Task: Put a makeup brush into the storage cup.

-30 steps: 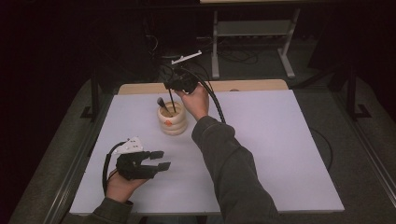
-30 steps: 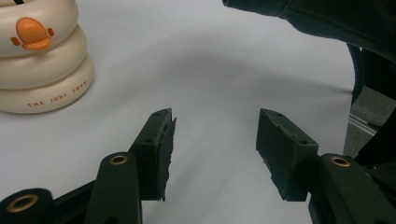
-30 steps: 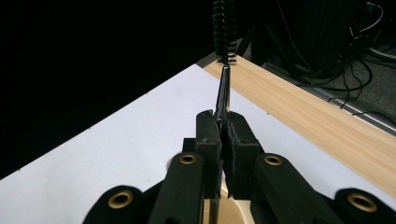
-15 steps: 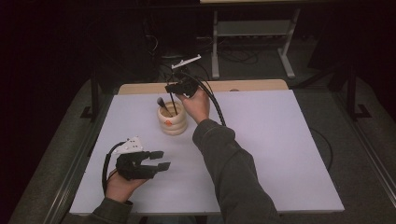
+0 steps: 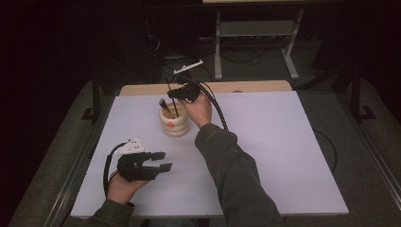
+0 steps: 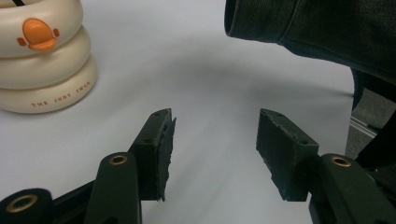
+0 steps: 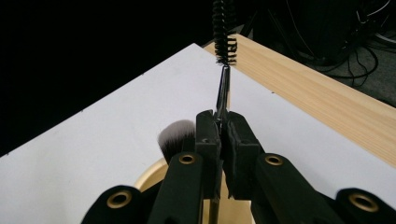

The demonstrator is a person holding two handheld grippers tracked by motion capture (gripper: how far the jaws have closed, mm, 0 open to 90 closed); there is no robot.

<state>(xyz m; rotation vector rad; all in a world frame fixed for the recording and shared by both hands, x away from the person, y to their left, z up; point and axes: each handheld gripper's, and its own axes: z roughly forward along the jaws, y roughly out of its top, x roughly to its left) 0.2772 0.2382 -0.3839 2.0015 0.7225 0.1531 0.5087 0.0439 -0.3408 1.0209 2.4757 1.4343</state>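
Fingers (image 7: 208, 135) of the right gripper (image 7: 223, 116) are pressing together on the thin stem of a spiral-bristle wand (image 7: 223, 70). Those of the left gripper (image 6: 215, 135) are standing half apart with nothing between them.

1. White worktop (image 5: 283, 142): carrying everything; a wooden strip (image 5: 265, 86) is running along its far edge.
2. Dark sleeve (image 5: 236, 170): reaching from the near edge toward the far middle.
3. Cream ringed holder (image 5: 174, 125): standing left of centre, toward the far edge.
4. Left gripper (image 5: 163, 161): lying near the near left corner, not having shifted over the last second.
5. Right gripper (image 5: 184, 92): hanging over the holder, sitting slightly lower than a second ago. Judged: the wand is going down into the holder, with release not yet made.
6. Soft make-up brush (image 5: 162, 102): standing bristles-up in the holder.
7. Wand (image 5: 174, 106): its lower end appears to be reaching the holder's mouth.

View notes: the left gripper view is giving the holder's (image 6: 42, 70) orange duck badge and lettering. The right gripper view is giving the pinch itself and the brush's (image 7: 176, 133) pale tip. The high view is giving the layout.
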